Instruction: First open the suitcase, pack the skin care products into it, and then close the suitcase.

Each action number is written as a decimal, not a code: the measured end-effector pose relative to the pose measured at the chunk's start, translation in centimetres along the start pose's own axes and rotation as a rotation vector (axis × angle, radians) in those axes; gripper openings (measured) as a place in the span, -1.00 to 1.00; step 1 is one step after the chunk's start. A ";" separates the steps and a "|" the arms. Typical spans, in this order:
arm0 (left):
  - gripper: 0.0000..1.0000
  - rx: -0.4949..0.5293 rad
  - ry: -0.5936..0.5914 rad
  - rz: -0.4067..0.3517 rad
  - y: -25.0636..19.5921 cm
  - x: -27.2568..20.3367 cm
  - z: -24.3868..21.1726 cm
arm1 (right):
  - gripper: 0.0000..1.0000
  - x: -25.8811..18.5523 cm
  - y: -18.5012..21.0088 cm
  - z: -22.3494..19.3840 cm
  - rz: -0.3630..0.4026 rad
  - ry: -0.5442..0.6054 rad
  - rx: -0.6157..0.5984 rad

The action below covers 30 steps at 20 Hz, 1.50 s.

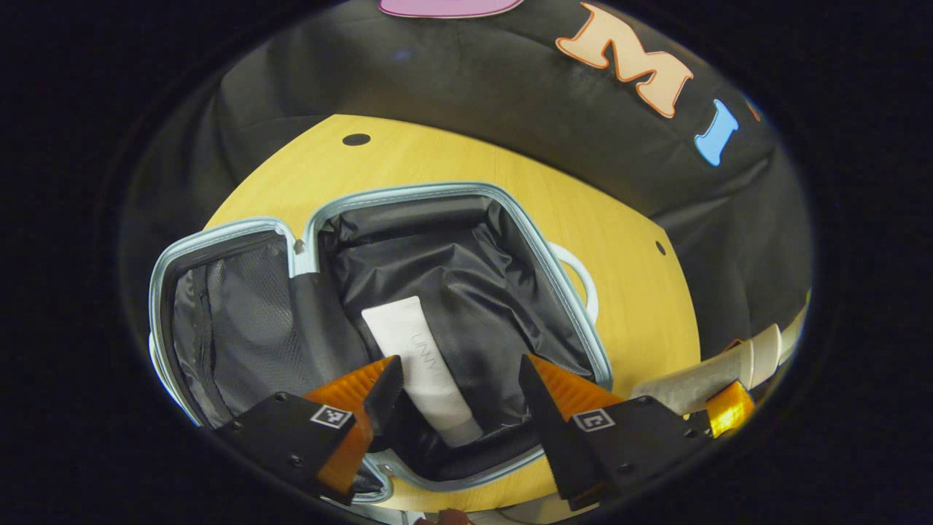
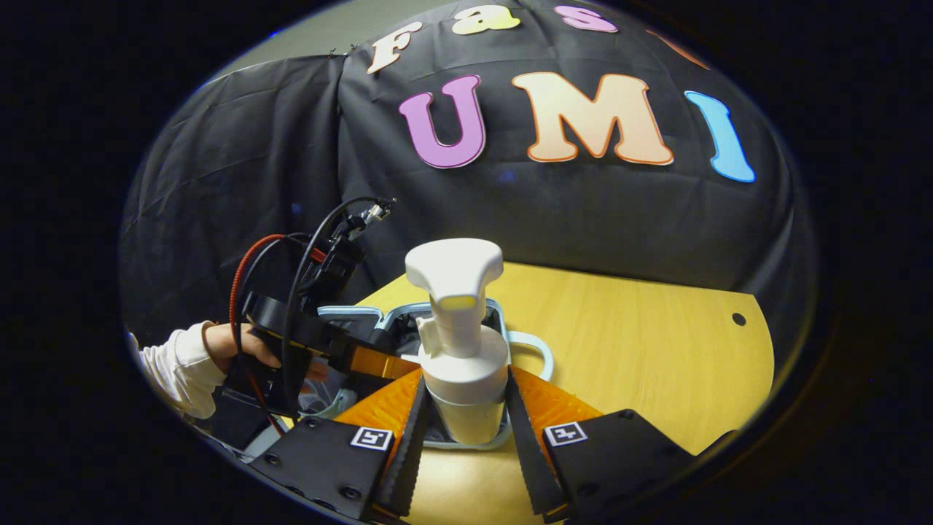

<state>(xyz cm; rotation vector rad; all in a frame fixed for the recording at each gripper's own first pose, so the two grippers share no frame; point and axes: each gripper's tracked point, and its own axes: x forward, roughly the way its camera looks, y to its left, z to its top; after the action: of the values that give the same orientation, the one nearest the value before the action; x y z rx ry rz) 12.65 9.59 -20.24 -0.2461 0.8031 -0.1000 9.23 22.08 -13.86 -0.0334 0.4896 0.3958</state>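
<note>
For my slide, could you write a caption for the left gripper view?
Open left tongs hover over a white tube lying in the open suitcase on the wooden table.

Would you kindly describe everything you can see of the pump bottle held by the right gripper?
The pump bottle is white, plastic-looking, with a broad pump head and short spout on a narrow neck above a wide collar and paler body. It stands upright, lifted above the wooden table, in front of the open suitcase. The right gripper has its jaws pressed on either side of the body.

Recording booth: black cloth wall (image 2: 583,211), bare wood table (image 2: 641,335).
</note>
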 end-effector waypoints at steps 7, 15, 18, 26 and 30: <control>0.93 -0.065 -0.150 0.066 6.3 -8.1 3.3 | 0.22 5.4 2.4 -3.0 0.025 0.138 0.012; 0.93 -0.299 -0.303 0.259 19.3 -20.2 1.8 | 0.17 9.4 1.7 -8.7 -0.028 0.320 0.005; 0.93 -0.374 -0.311 0.366 24.7 -22.1 -1.0 | 0.18 10.8 2.0 -9.0 -0.024 0.336 0.028; 0.93 -0.568 -0.310 0.412 31.1 -22.2 -5.9 | 0.18 13.2 1.4 -11.2 -0.050 0.385 0.020; 0.94 -0.606 -0.287 0.399 33.0 -21.0 -7.3 | 0.48 13.0 1.3 -9.3 -0.056 0.328 0.059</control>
<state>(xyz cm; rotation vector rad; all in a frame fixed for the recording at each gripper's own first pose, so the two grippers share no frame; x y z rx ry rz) -7.27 43.97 -18.82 -0.6496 0.5649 0.5522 15.05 26.87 -28.09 -0.0554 0.8222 0.3212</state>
